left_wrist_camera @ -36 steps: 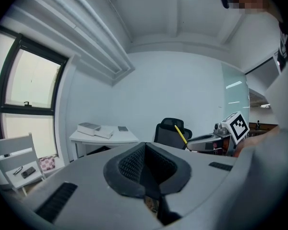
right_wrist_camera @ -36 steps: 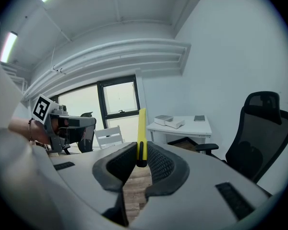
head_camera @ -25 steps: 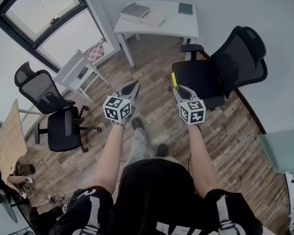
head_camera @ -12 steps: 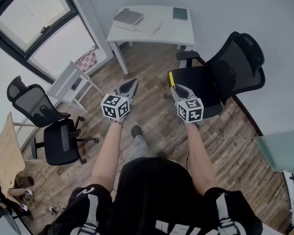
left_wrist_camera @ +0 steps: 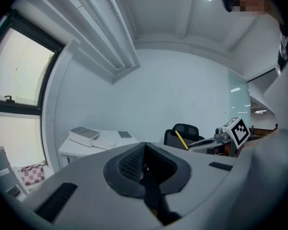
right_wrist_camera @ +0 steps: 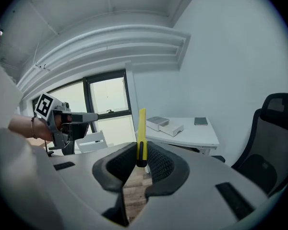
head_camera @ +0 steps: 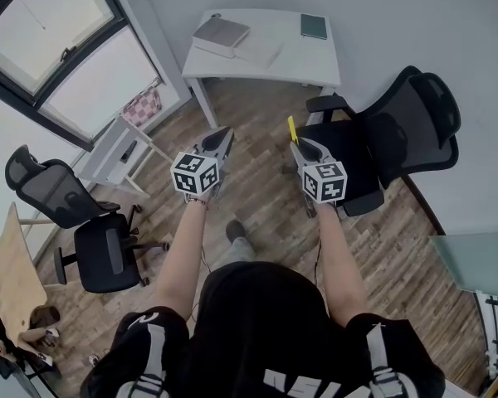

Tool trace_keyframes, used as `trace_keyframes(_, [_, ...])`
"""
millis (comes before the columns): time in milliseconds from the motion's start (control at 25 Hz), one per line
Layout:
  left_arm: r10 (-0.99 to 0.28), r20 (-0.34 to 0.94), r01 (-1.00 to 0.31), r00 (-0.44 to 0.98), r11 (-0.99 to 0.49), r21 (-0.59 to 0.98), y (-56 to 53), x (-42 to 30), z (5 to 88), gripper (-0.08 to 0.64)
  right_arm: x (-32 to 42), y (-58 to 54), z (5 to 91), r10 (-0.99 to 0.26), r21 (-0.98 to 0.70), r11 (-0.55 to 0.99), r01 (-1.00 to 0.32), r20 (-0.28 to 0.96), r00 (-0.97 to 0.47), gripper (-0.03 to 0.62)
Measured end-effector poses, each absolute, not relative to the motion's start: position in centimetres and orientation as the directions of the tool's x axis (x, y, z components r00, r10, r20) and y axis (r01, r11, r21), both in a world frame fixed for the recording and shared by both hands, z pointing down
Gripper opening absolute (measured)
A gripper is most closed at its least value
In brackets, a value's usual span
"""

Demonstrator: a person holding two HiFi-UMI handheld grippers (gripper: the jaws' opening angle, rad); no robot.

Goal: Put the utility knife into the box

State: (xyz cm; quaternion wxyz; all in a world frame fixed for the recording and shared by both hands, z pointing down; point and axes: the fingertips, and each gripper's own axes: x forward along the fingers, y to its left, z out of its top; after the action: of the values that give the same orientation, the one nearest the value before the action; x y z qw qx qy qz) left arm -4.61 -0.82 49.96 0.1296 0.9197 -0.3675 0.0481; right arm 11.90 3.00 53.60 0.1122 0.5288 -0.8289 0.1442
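My right gripper (head_camera: 299, 145) is shut on a yellow utility knife (head_camera: 291, 128), whose blade end sticks up past the jaws. In the right gripper view the knife (right_wrist_camera: 141, 131) stands upright between the pads of the right gripper (right_wrist_camera: 141, 159). My left gripper (head_camera: 224, 136) is held level beside it, and in its own view the left gripper (left_wrist_camera: 144, 159) is shut with nothing in it. A grey-topped box (head_camera: 221, 31) and a flat white box (head_camera: 258, 51) lie on the white table (head_camera: 307, 60) ahead, well beyond both grippers.
A dark notebook (head_camera: 314, 26) lies at the table's far right. A black office chair (head_camera: 402, 131) stands just right of my right gripper. Further left are another black chair (head_camera: 100, 251), a small white side table (head_camera: 120, 148) and large windows (head_camera: 58, 48). The floor is wood.
The person has stepped forward, so the table and the black chair have shifted in the head view. Both grippers keep their pose, the right one still gripping the knife.
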Motion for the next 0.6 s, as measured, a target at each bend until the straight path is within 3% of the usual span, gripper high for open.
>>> trace_keyframes(600, [-0.621, 0.196, -0.652, 0.759, -0.724, 0.227, -10.1, -8.7, 51.3, 0.025, 7.9, -5.4, 54.4, -0.852, -0.113, 0.356, -0.928, 0.369, -0.372, 0.080])
